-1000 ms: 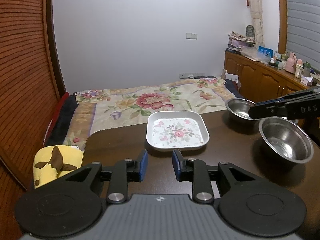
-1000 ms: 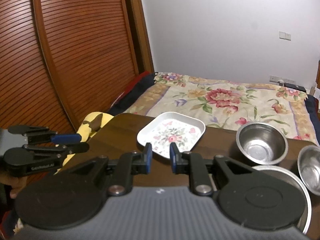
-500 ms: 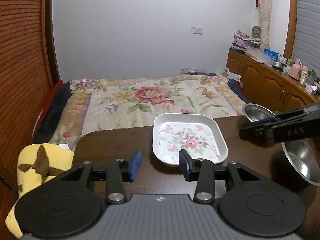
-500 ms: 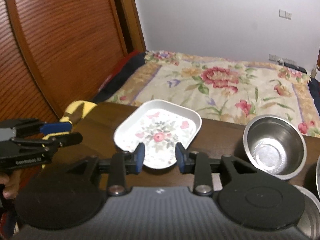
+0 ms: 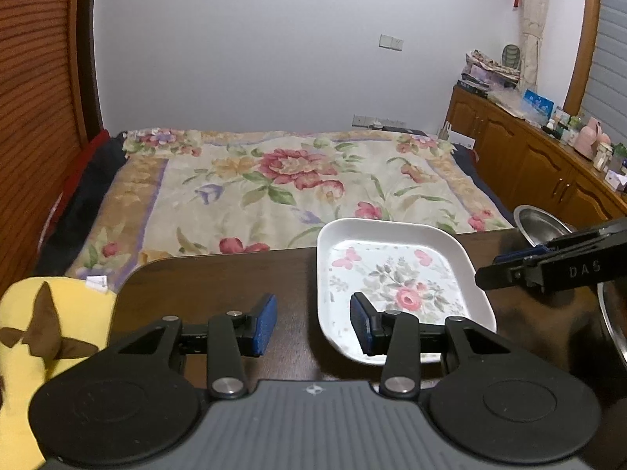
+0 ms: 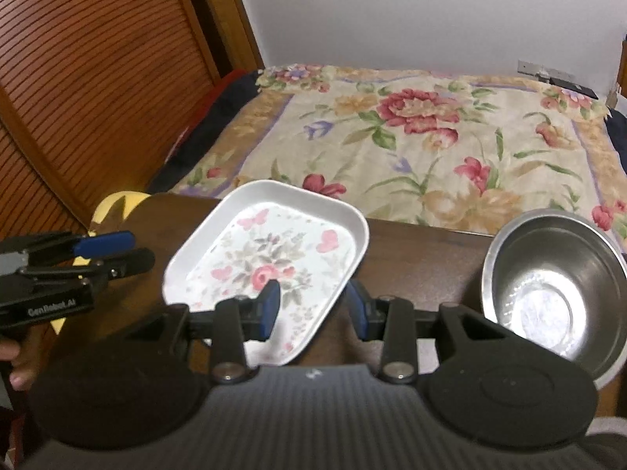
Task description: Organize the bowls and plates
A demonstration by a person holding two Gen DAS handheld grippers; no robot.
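floral plate is set on counter, steel bowl to its right. right hand-held gripper is spread astride plate's near-right rim; left hand-held gripper is spread, nothing pinched.

This is a bedroom in a home. A bed with a floral bedspread fills the middle of the room, right behind a dark wooden tabletop. A slatted wooden wardrobe door stands to the left, and low wooden cabinets cluttered with bottles and boxes line the right wall beside a curtain.
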